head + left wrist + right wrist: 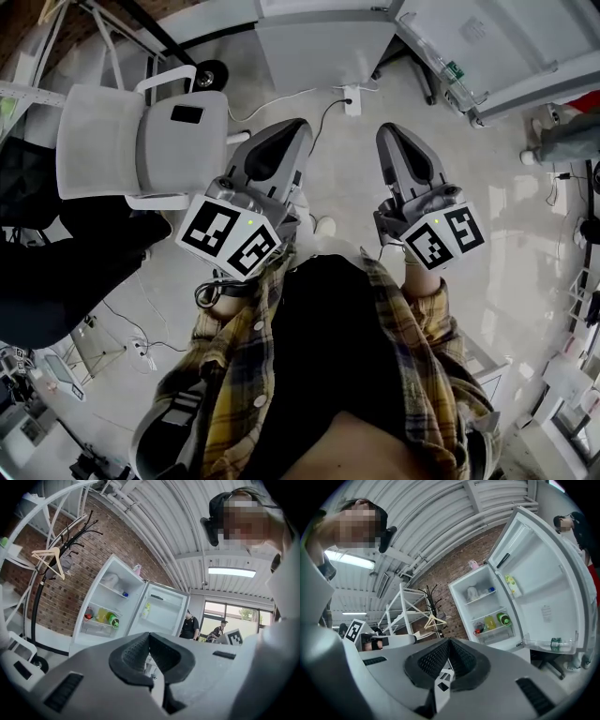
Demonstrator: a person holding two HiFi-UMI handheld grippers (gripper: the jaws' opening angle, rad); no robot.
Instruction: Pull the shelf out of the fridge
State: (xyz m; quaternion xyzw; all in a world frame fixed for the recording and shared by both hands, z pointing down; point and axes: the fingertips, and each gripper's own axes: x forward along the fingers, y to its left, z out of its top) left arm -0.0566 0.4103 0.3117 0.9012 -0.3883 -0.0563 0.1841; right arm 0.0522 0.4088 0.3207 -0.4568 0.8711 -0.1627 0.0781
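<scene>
Shelf point(480, 598) untouched inside open fridge point(483, 610); left gripper point(149, 648) and right gripper point(449, 652) pressed together, empty, well short of fridge.

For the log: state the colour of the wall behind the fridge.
Red-brown brick wall, best in left gripper view.
</scene>
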